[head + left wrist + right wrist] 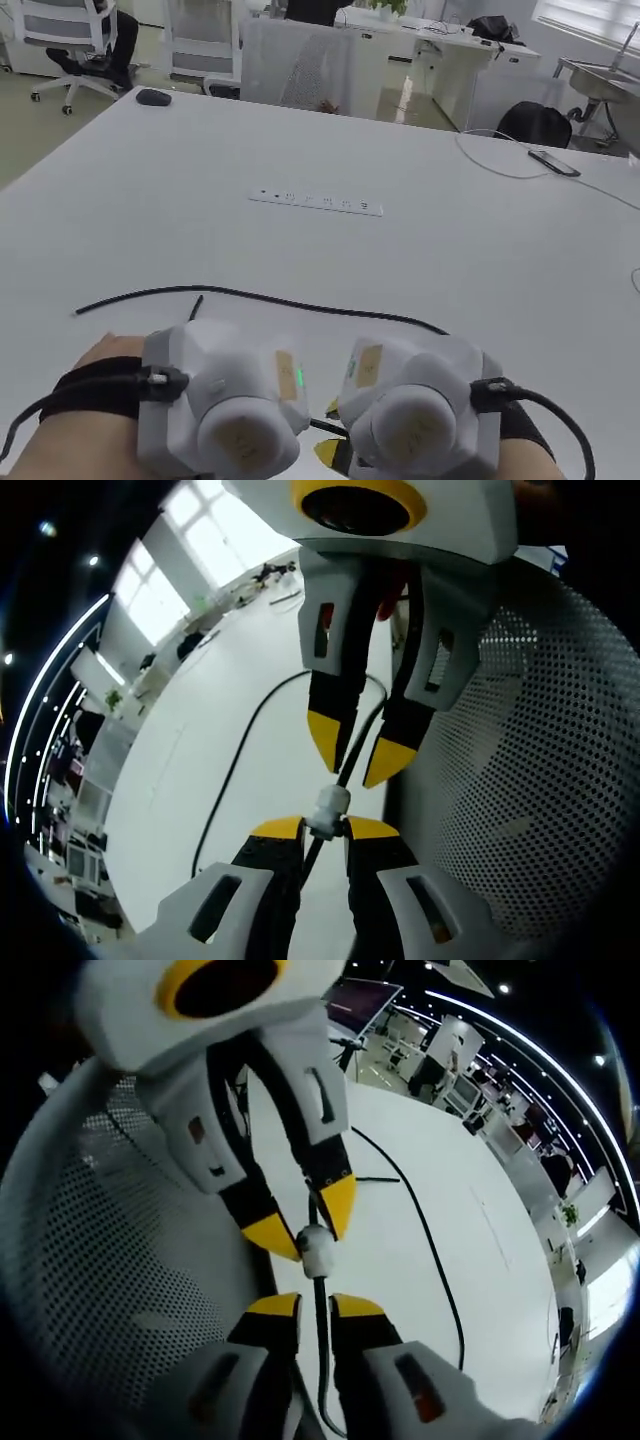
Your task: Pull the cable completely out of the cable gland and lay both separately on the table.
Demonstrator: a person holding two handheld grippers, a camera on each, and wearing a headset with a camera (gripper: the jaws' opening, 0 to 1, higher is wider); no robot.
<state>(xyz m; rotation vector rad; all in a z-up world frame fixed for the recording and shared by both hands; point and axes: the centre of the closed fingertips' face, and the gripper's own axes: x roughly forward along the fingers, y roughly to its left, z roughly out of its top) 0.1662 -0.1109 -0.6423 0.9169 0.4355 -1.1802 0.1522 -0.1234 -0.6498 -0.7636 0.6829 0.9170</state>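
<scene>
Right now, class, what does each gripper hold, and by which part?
Left gripper pinches the white cable gland at its fingertips; right gripper clamps the black cable just beside it.

Clamped left claw faces clamped right claw, tips close.

The left tool and the right tool meet tip to tip over the near edge of the worktop, the left tool on the left. The cable gland sits between the left tool's jaws. The cable passes through it and on between the right tool's jaws, just beside the gland. Behind the tools, the rest of the cable lies on the worktop, running left to right. Farther back, mid-worktop, lies a power strip. A mouse rests at the far left corner and a phone near the far right edge. An office chair stands on the floor beyond the far edge.
</scene>
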